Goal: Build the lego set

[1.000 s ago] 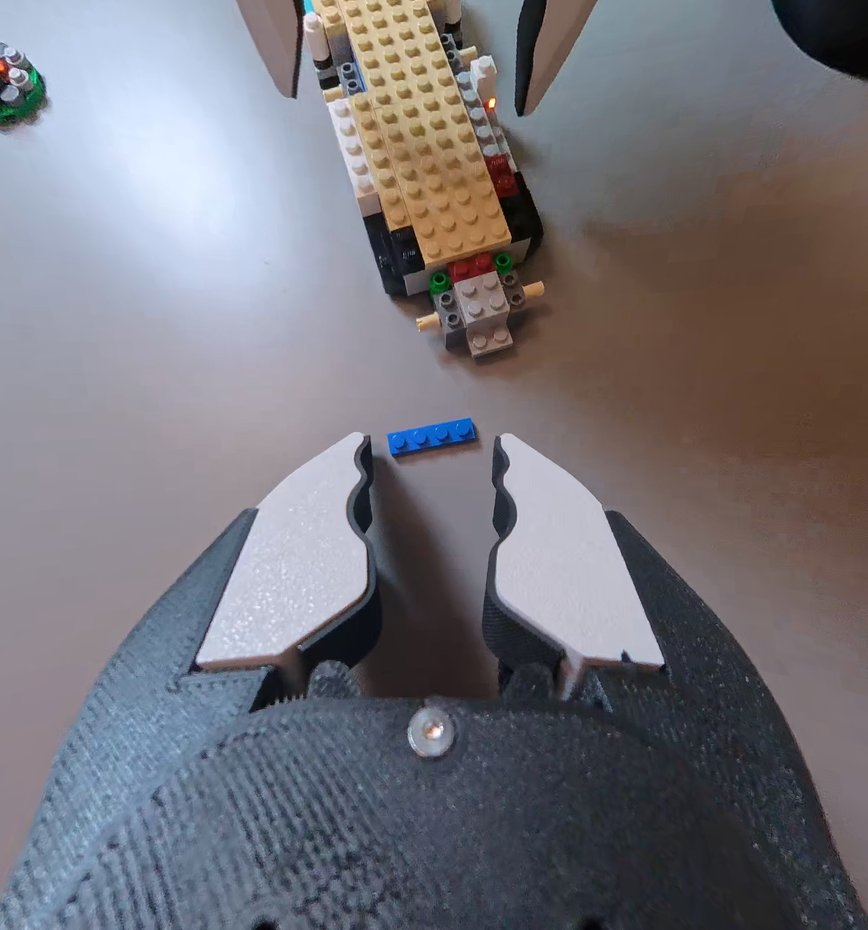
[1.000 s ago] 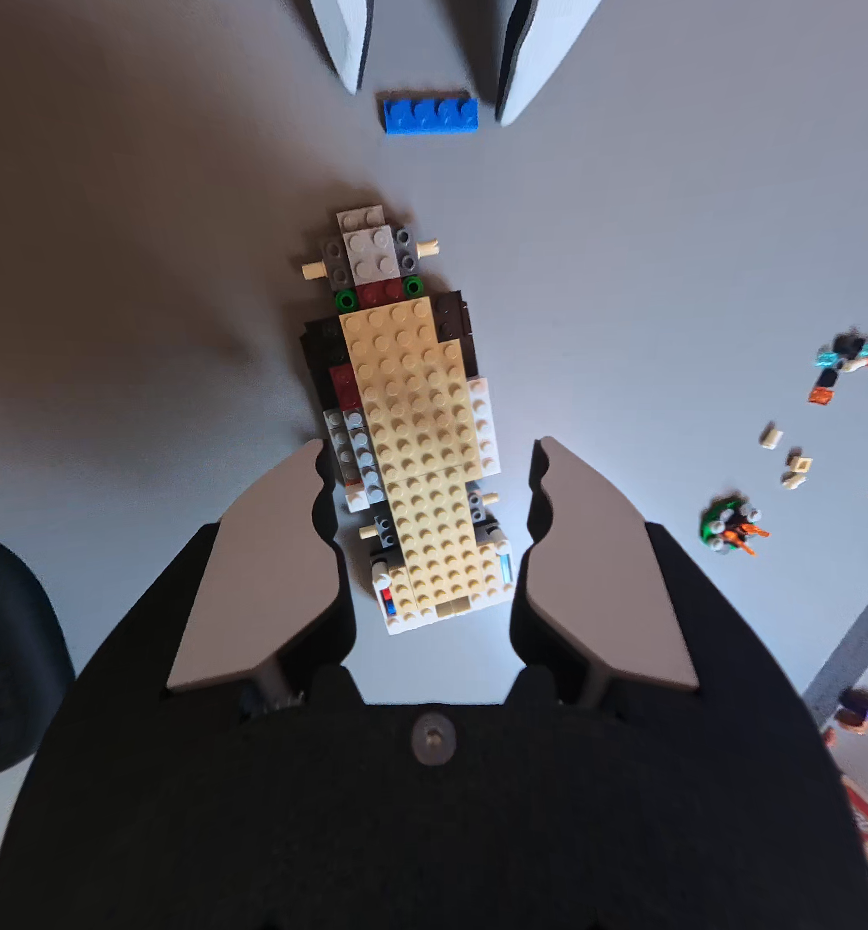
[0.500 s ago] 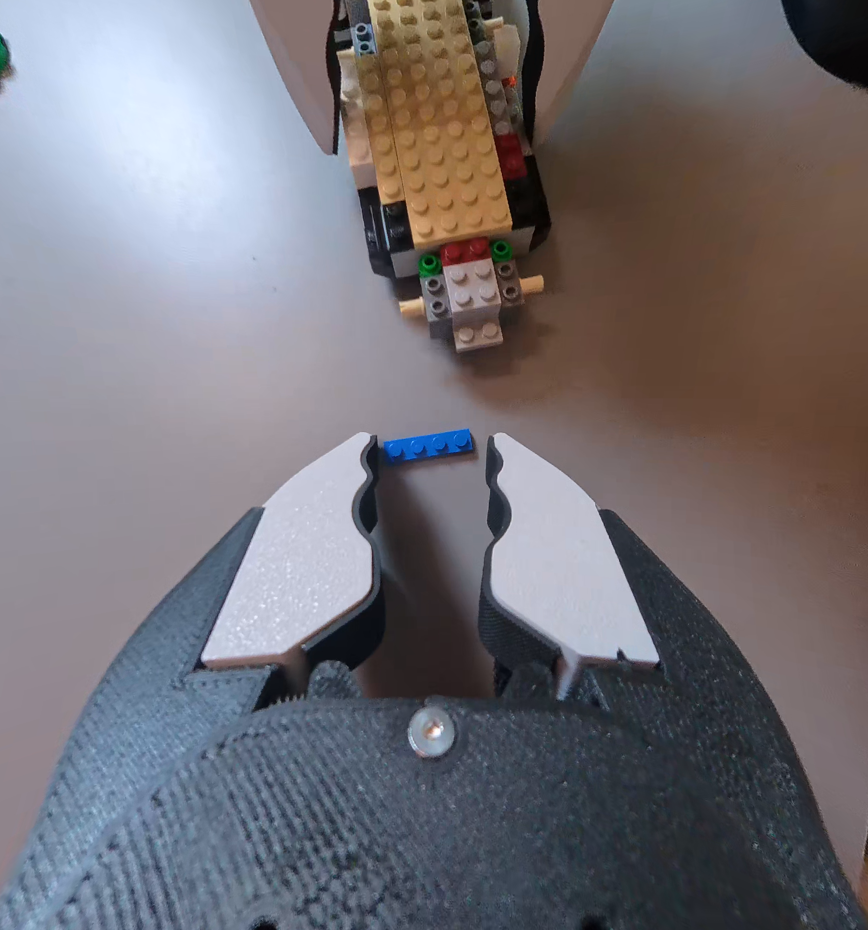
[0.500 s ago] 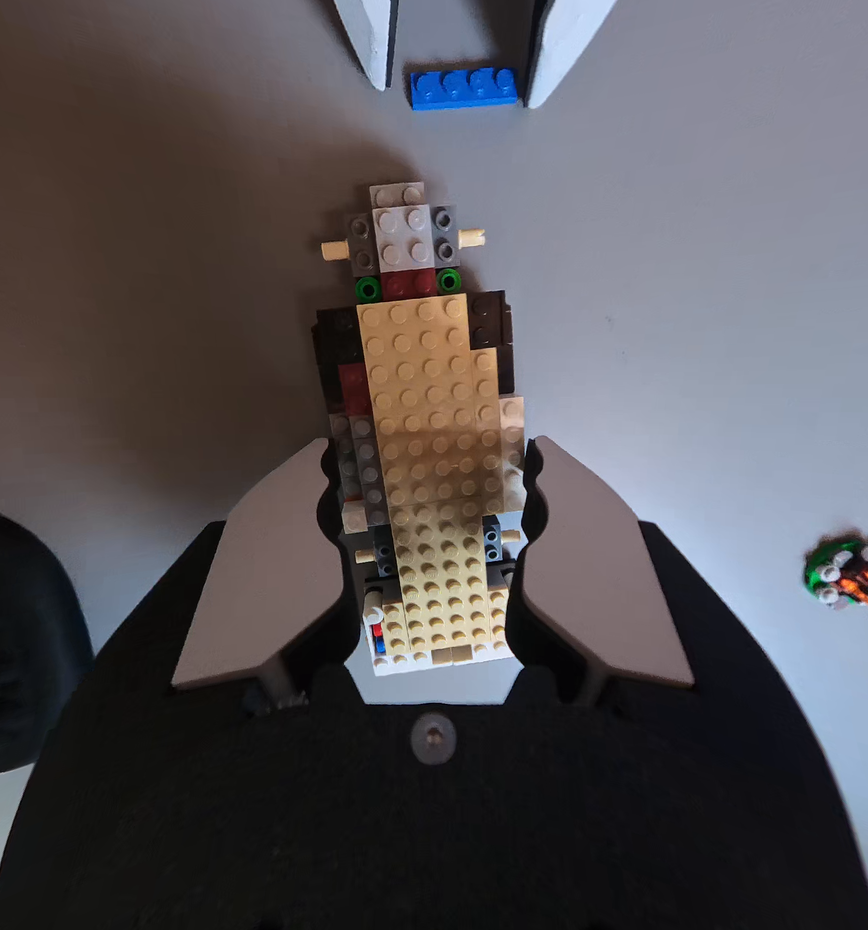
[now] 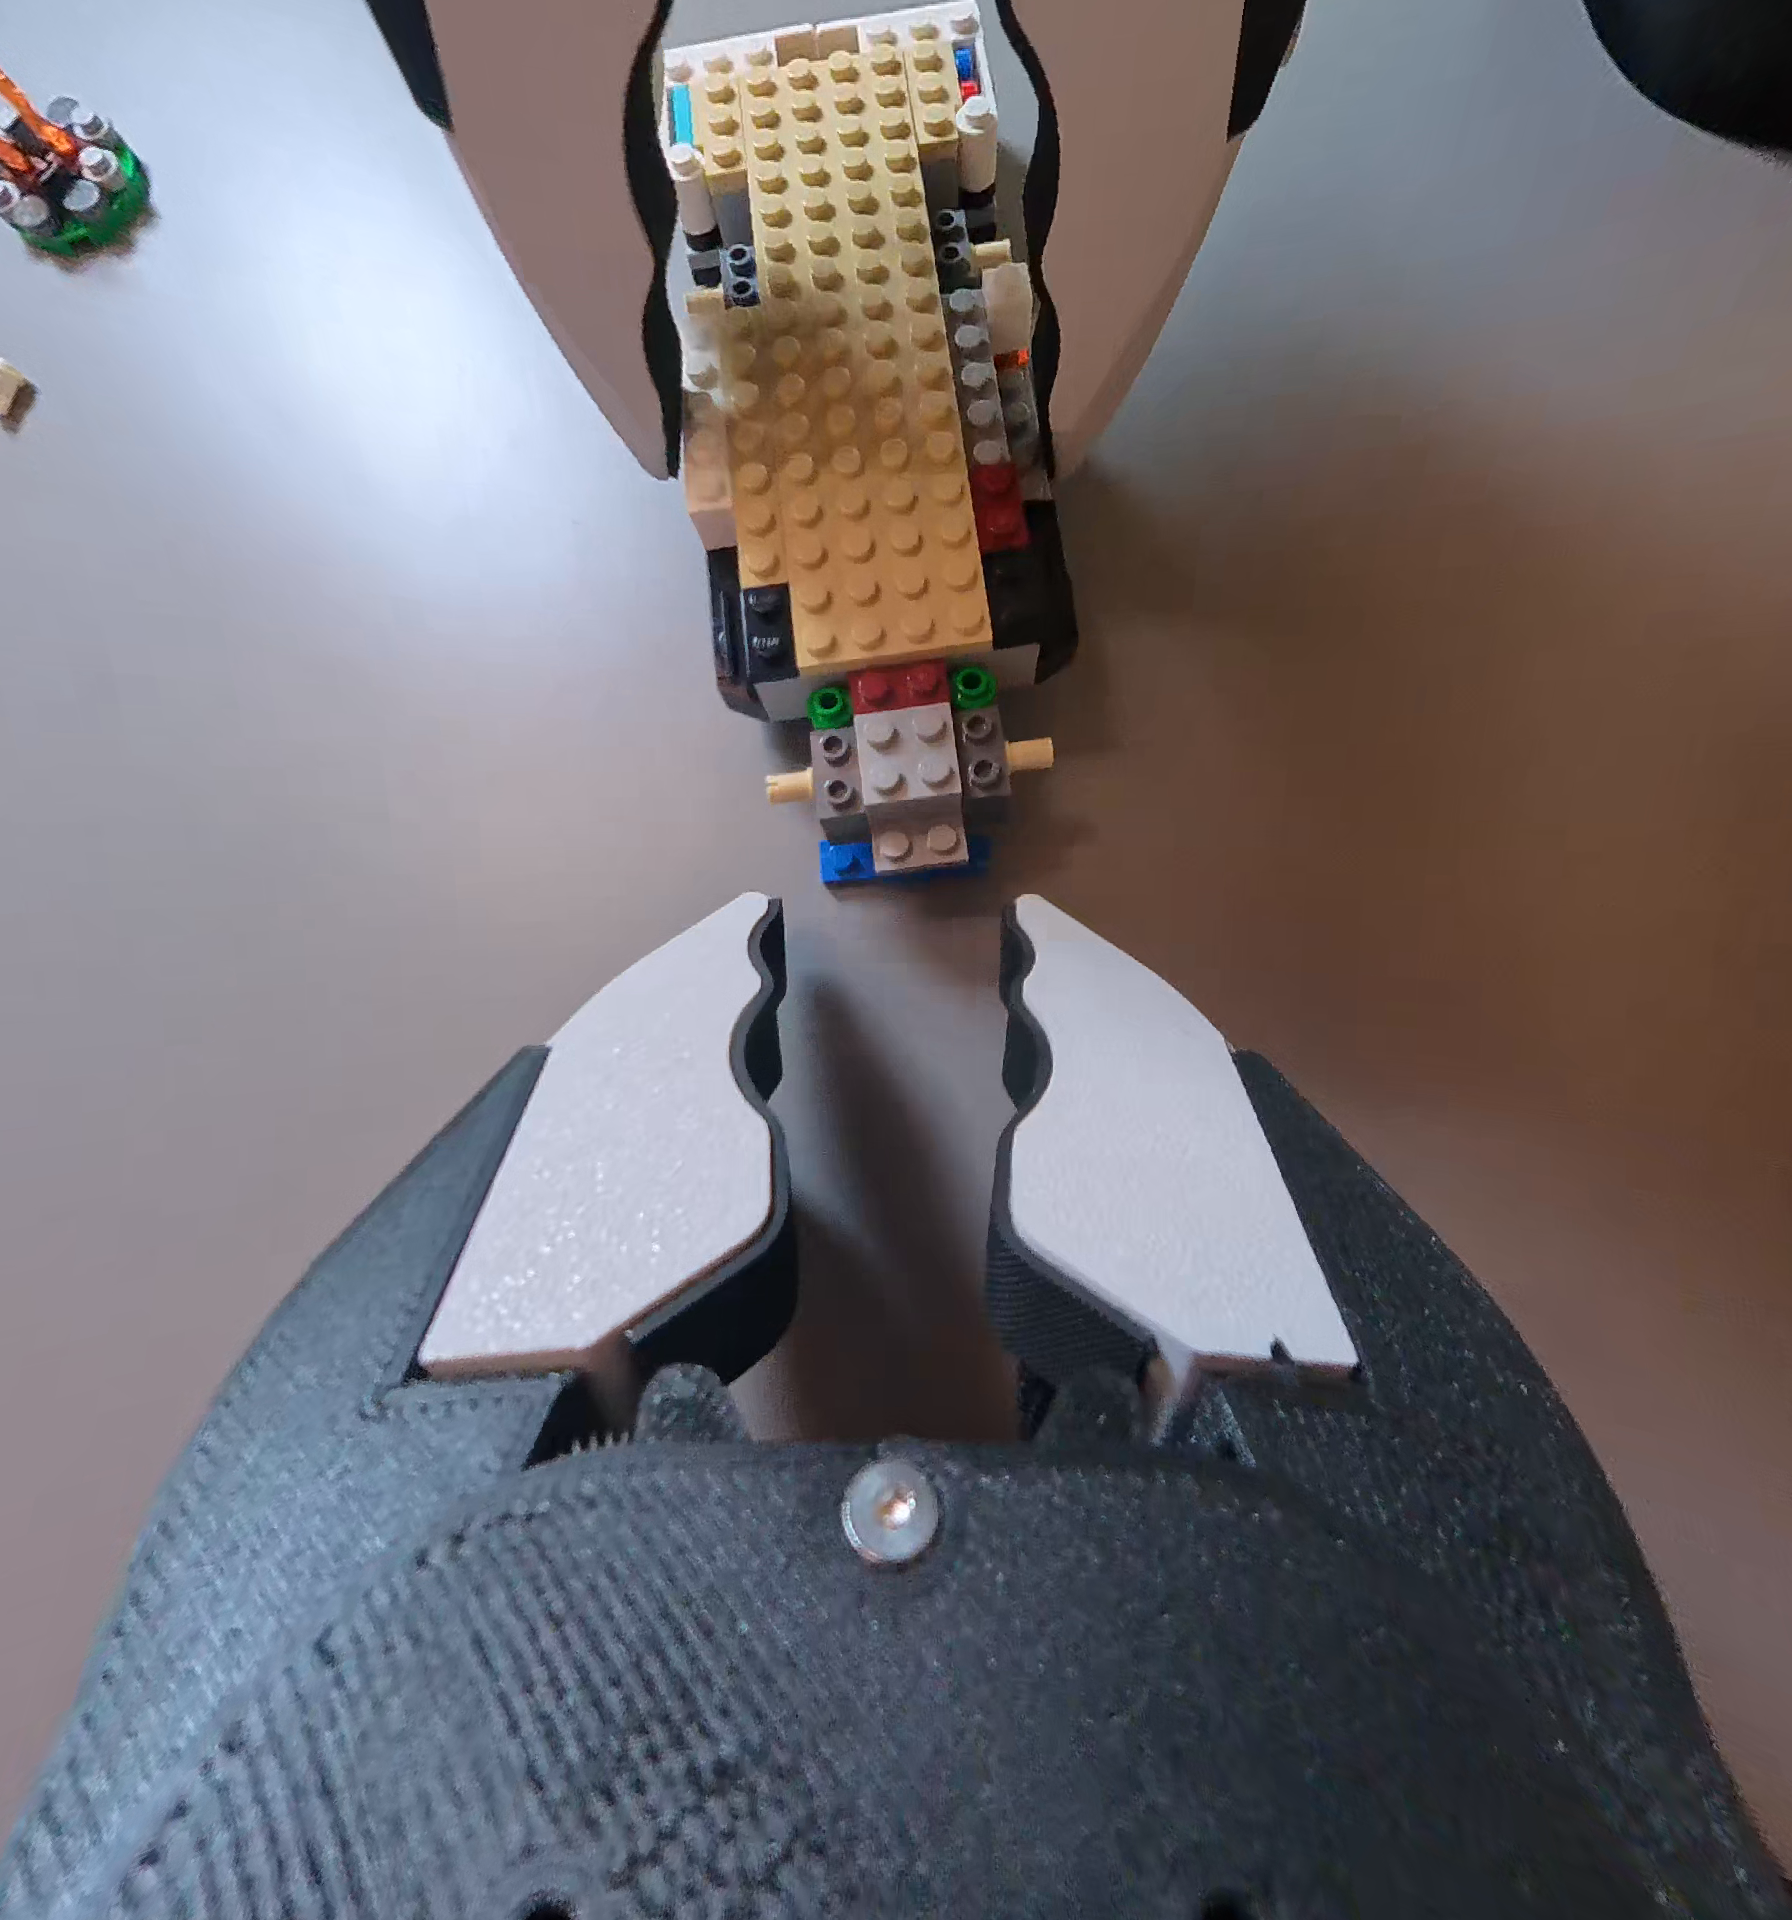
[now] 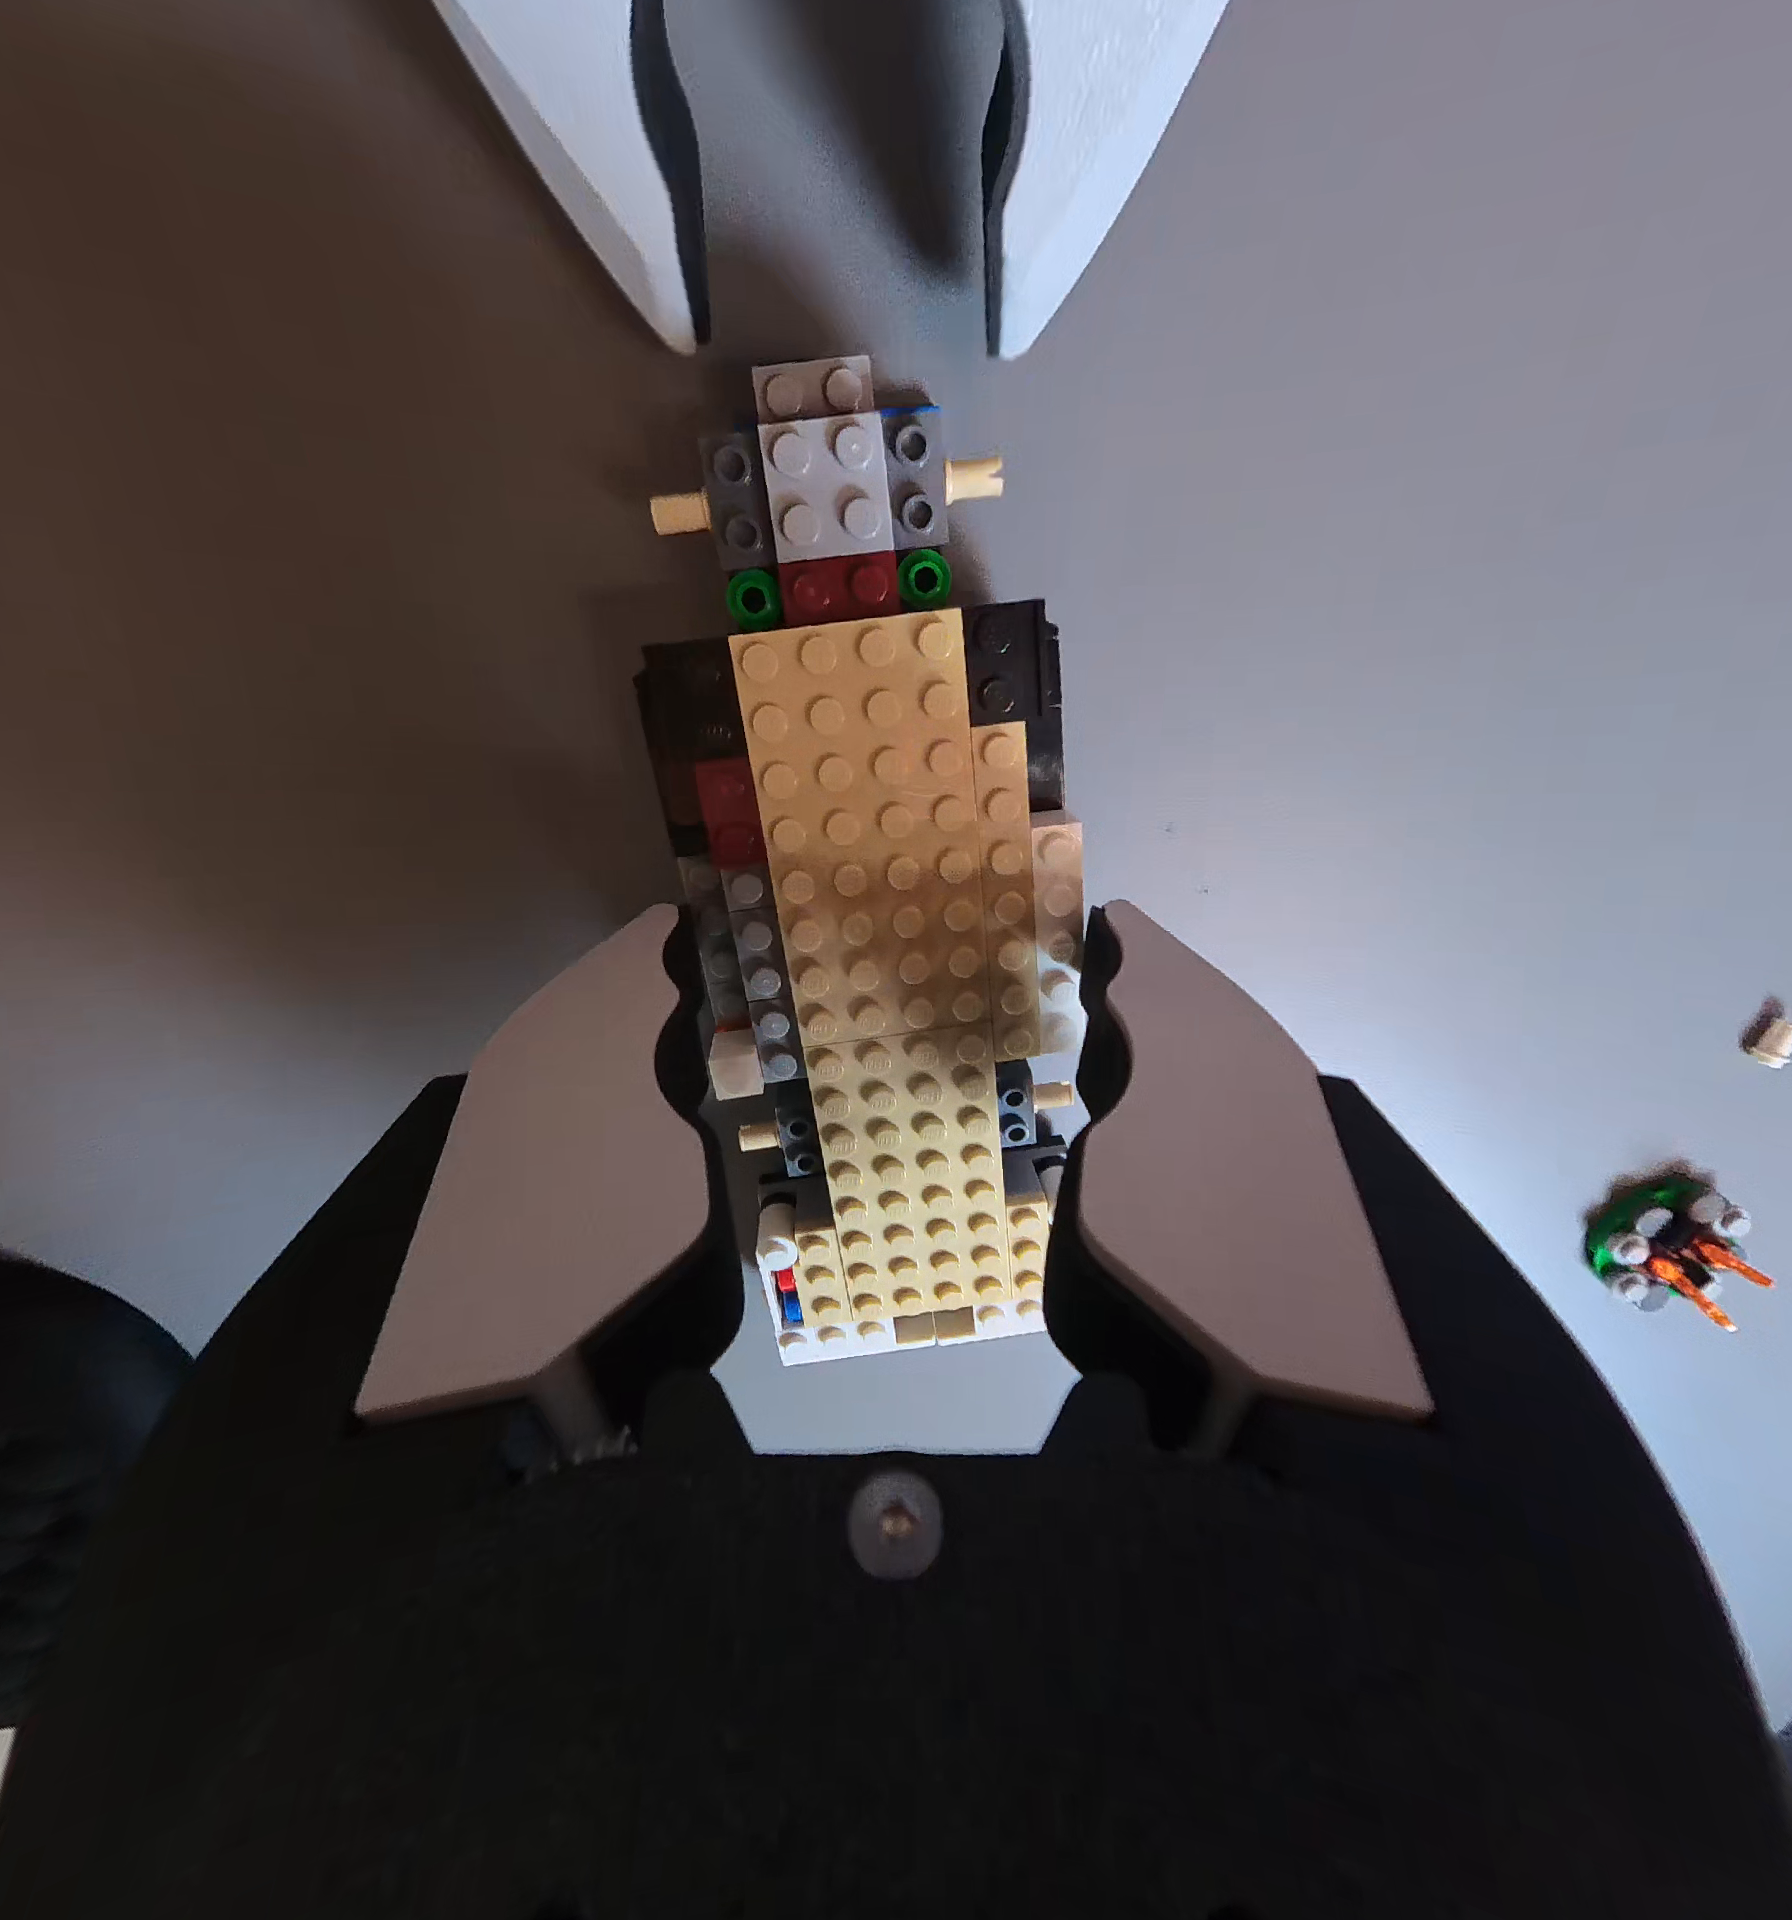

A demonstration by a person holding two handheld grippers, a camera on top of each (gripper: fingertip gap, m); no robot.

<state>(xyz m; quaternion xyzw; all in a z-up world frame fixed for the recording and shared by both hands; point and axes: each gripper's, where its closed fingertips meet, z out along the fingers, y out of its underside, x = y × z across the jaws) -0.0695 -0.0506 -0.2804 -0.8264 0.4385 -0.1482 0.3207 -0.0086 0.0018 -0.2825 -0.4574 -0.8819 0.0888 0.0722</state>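
A long brick model (image 5: 850,416) with a tan studded top lies on the table; it also shows in the right wrist view (image 6: 871,883). My right gripper (image 6: 892,914) is shut on the model's rear half, with a pad against each side. The left wrist view shows that gripper (image 5: 861,468) on the model from the far end. A small blue plate (image 5: 845,862) lies partly under the model's grey nose (image 5: 913,774). My left gripper (image 5: 892,914) is open and empty, its tips just short of the blue plate. It also shows at the top of the right wrist view (image 6: 845,348).
A green round piece with orange parts (image 5: 66,177) sits to the left of the model; it also shows in the right wrist view (image 6: 1661,1247). Small tan pieces (image 6: 1775,1039) lie near it. A dark object (image 5: 1723,62) sits at the far right. The grippers' ends are close to 9 centimeters from one another.
My right gripper closed on the model and moved it towards my left gripper; the grey nose now covers part of the blue plate. The plate, earlier between my left fingertips, now lies ahead of them.
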